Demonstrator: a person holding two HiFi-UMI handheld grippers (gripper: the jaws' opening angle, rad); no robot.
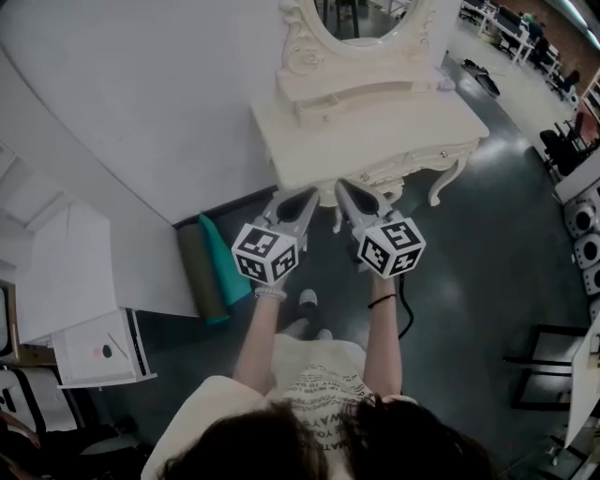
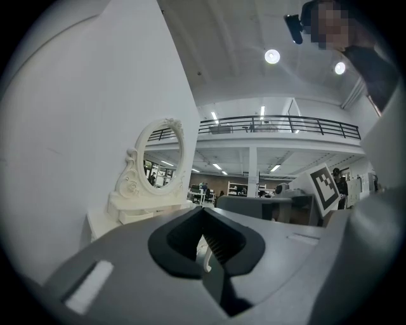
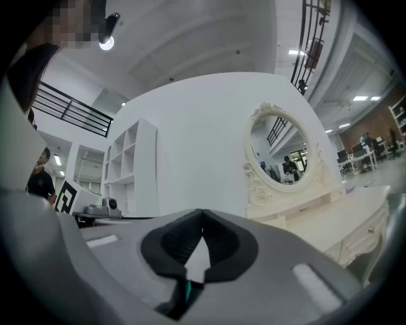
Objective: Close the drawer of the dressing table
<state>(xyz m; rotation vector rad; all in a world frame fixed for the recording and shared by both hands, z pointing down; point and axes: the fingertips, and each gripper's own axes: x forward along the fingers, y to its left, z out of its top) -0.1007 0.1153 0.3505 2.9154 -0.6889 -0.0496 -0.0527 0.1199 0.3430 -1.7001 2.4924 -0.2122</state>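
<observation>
- Head view: the cream, carved dressing table (image 1: pixel 375 136) with its oval mirror (image 1: pixel 361 19) stands against the white wall (image 1: pixel 141 94) at the top. Its long side runs left to right, and its front with the drawer (image 1: pixel 448 153) faces the person. Just before that front hover the left gripper (image 1: pixel 305 199) and right gripper (image 1: pixel 349 195).
- Left gripper view: the jaw tips meet, clenched on nothing, and the table lies ahead to the left.
- Right gripper view: the jaws are clenched and empty. The knobbed drawer front shows at the right, but how far out it stands cannot be told.
</observation>
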